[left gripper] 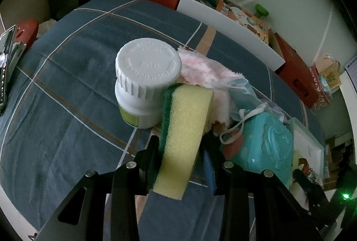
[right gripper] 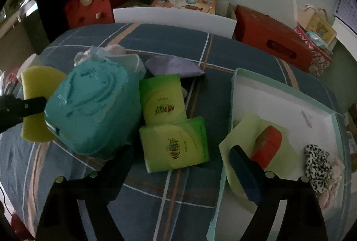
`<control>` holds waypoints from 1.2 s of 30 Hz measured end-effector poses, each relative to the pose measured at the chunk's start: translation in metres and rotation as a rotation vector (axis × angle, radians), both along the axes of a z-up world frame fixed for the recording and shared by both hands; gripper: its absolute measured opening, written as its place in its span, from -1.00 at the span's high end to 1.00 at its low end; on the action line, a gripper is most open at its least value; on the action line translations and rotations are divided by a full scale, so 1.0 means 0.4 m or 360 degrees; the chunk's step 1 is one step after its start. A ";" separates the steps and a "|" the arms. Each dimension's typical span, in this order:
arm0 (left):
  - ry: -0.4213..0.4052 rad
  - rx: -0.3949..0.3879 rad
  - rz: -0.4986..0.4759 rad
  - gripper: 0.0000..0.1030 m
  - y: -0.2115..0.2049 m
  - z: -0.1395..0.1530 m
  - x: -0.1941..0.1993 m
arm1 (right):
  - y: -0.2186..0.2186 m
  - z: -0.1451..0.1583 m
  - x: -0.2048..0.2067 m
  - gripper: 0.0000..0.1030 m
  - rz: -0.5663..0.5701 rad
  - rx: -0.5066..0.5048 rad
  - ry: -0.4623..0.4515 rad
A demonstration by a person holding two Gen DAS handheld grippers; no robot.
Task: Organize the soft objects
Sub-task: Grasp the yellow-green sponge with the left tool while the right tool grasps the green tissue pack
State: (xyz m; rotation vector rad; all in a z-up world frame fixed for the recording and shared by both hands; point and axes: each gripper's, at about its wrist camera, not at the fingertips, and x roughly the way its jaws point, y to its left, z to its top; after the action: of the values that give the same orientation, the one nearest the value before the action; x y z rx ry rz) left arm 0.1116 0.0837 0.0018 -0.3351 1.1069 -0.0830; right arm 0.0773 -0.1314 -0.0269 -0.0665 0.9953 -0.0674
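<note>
One yellow sponge (left gripper: 185, 140) with a green scrub face is pinched on edge in the left gripper (left gripper: 180, 151), beside a white pill bottle (left gripper: 145, 84) on the plaid tablecloth (left gripper: 67, 107). Just right lie a pink cloth (left gripper: 205, 71) and teal wipes pack (right gripper: 93, 107). The right gripper (right gripper: 185, 165) stands spread over two green tissue packs (right gripper: 174, 145), at the tray's (right gripper: 279, 89) edge.
</note>
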 end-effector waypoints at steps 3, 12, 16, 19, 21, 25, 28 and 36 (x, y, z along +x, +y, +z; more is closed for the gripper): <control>-0.0006 -0.0013 0.0002 0.26 0.003 0.003 -0.002 | 0.008 -0.003 0.004 -0.66 0.0032 -0.0027 -0.0022; 0.0001 -0.0044 -0.0005 0.26 0.007 0.008 -0.005 | 0.015 -0.032 0.021 -0.51 0.0088 -0.0025 0.0038; -0.0003 -0.0050 -0.0010 0.26 0.007 0.011 -0.008 | 0.007 -0.033 0.017 -0.33 0.0073 -0.0014 0.0041; -0.0004 -0.0055 -0.0008 0.26 0.007 0.012 -0.008 | -0.002 -0.026 0.012 -0.32 0.0063 0.0023 0.0029; -0.0008 -0.0058 -0.0010 0.26 0.008 0.014 -0.009 | -0.004 -0.025 0.010 -0.32 0.0052 0.0018 0.0027; -0.0010 -0.0073 -0.0010 0.26 0.011 0.015 -0.010 | -0.007 -0.016 0.003 -0.32 0.0023 0.0016 0.0014; -0.0019 -0.0083 -0.0001 0.26 0.016 0.017 -0.010 | -0.012 -0.003 -0.002 -0.32 -0.0002 0.0033 -0.0003; -0.0070 -0.0190 -0.0054 0.26 0.025 0.037 -0.010 | -0.042 0.040 -0.024 -0.32 -0.0122 0.0060 -0.0091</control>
State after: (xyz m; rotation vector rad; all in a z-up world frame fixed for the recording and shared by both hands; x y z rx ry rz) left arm 0.1077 0.0938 0.0166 -0.4196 1.0666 -0.1860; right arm 0.0676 -0.1482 -0.0111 0.0079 0.9417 -0.1204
